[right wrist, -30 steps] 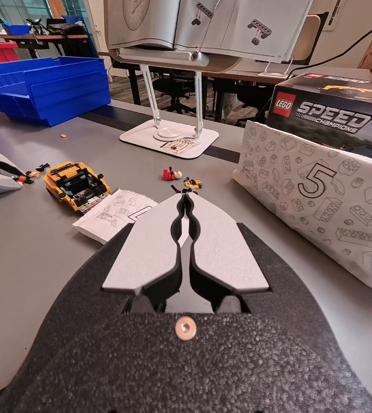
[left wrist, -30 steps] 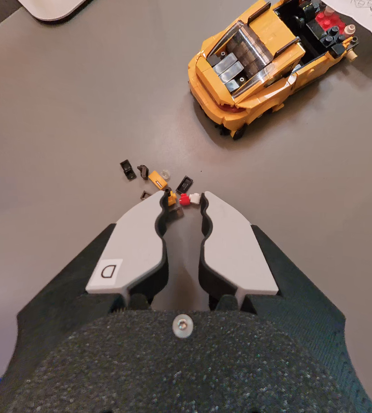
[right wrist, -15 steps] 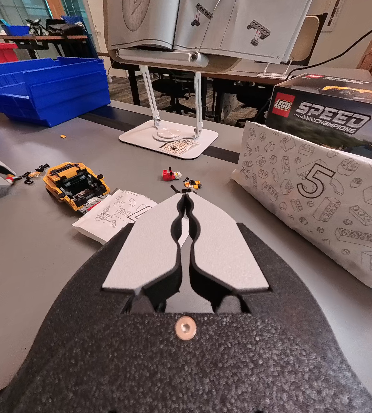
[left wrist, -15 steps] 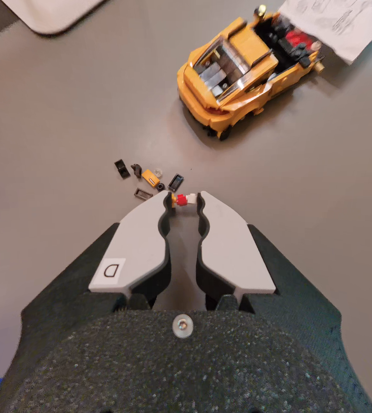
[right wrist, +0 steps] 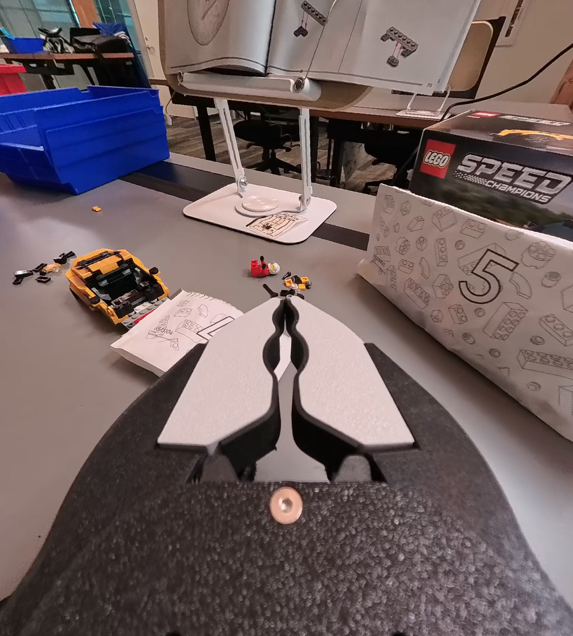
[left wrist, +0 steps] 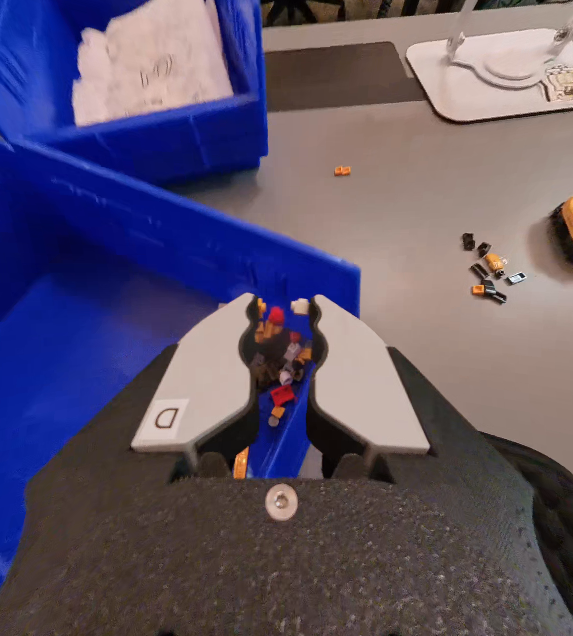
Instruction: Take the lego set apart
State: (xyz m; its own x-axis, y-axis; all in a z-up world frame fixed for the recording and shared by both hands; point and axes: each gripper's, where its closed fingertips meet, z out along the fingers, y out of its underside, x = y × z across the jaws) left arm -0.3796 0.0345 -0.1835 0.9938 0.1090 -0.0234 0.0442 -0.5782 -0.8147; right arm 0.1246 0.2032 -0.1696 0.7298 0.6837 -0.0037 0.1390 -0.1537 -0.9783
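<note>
The yellow lego car (right wrist: pixel 116 284) sits on the grey tabletop (right wrist: pixel 54 361), roof off and black innards exposed, at about ten o'clock from the right tongs (right wrist: pixel 285 303); in the left wrist view only its nose shows at the three o'clock edge. A second ago the left tongs (left wrist: pixel 283 304) hovered low over the scatter of loose bits (left wrist: pixel 484 272) beside the car, with a small red piece and a white piece between the tips. Now those tongs have swung away to the near blue bin (left wrist: pixel 140 234) and hang over its corner, jaws apart. The red piece (left wrist: pixel 275 315) and the white piece (left wrist: pixel 299 306) show in the gap at the tips, seemingly separated and on their way down, though blur makes it hard to tell whether the white one still touches the right-hand finger. Below them lies a heap of parts already in the bin (left wrist: pixel 278 364). I judge this as a drop-off: one more fragment cleared, with the car's main body still assembled and much left to strip.

The right tongs stay closed on nothing, resting low over a printed paper bag (right wrist: pixel 174 330). At twelve o'clock from them lie a red minifigure (right wrist: pixel 262 269) and a few orange and black bits (right wrist: pixel 295 284). Farther out stand a white book stand (right wrist: pixel 261 210), a numbered paper bag (right wrist: pixel 484 292) and the set's box (right wrist: pixel 505 165) at two o'clock.
</note>
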